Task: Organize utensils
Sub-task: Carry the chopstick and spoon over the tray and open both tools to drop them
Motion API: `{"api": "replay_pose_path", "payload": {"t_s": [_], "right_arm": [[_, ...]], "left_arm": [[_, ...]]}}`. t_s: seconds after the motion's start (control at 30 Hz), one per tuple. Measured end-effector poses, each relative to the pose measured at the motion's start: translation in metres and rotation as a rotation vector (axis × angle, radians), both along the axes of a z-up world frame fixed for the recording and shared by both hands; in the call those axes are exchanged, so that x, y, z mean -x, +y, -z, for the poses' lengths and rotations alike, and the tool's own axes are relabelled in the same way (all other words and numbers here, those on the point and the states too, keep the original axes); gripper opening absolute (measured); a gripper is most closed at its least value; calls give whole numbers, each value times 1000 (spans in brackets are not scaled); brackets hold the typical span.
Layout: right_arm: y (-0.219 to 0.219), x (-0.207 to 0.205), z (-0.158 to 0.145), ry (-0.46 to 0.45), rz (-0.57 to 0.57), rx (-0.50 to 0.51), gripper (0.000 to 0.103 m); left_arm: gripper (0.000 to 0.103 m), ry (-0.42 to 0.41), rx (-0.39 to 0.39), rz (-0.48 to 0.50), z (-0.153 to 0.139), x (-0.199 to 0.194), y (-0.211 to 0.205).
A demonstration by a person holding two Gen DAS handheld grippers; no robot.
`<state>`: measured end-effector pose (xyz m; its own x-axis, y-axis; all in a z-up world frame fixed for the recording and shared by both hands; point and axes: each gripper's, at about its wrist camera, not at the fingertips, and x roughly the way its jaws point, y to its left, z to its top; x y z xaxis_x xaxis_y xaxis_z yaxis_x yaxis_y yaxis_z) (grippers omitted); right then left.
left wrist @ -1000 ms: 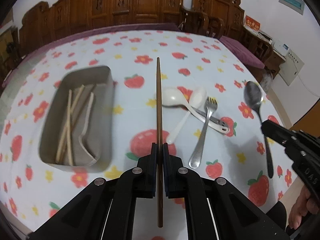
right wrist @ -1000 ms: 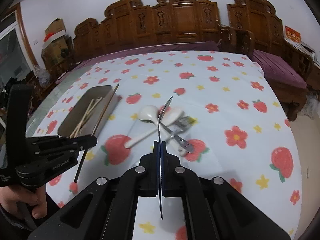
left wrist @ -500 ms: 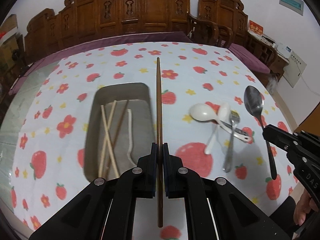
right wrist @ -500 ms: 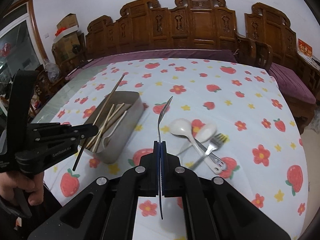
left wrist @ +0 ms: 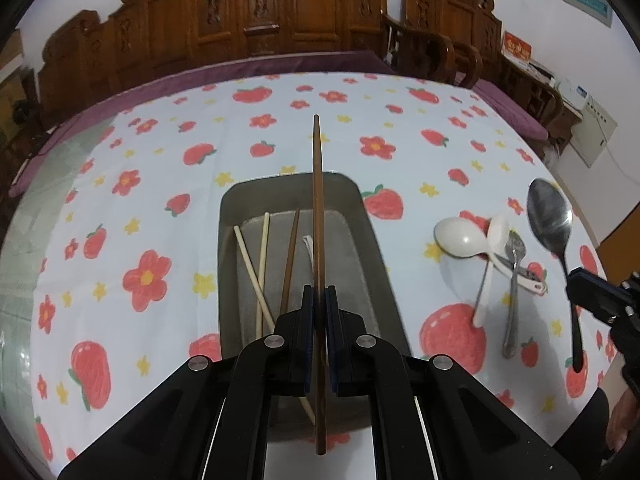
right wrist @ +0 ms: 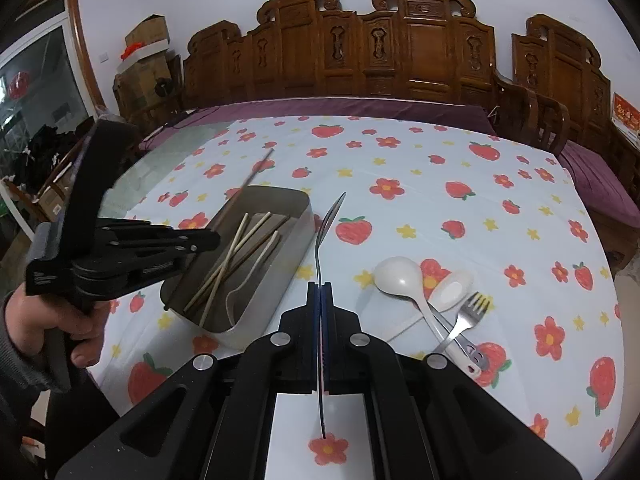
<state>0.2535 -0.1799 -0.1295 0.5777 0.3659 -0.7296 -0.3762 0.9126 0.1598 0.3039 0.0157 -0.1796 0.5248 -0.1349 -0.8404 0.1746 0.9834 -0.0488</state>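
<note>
My left gripper (left wrist: 319,300) is shut on a dark brown chopstick (left wrist: 318,200) and holds it above the grey metal tray (left wrist: 368,240), lengthwise along it. The tray holds two pale chopsticks (left wrist: 262,248), a brown chopstick (left wrist: 291,252) and a white spoon. My right gripper (right wrist: 323,292) is shut on a metal spoon (right wrist: 326,224), seen edge-on, just right of the tray (right wrist: 292,256). On the cloth lie two white spoons (right wrist: 400,274) and a metal fork (right wrist: 466,318). The left gripper also shows in the right wrist view (right wrist: 212,240).
The table has a white cloth with strawberries and flowers (left wrist: 160,160). Carved wooden chairs (right wrist: 400,48) line the far side. The loose utensils lie in a crossed pile right of the tray (left wrist: 496,256). A person's hand (right wrist: 52,320) holds the left gripper.
My left gripper has carried the brown chopstick leftward from beside the tray to over it. My right gripper with the metal spoon has moved left, closer to the tray.
</note>
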Motion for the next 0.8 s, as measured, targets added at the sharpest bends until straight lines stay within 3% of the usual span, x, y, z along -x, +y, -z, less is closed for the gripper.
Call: {"api": "replay_pose_path", "payload": {"t_s": [0.5,0.8], "right_arm": [[30,-17,7,11,-29,-5,2],[58,-24,11,17,-61,-23,2]], "left_arm": [[5,70,-19,5,41,-13,8],[11,2,-10,-21,19,6,29]]}}
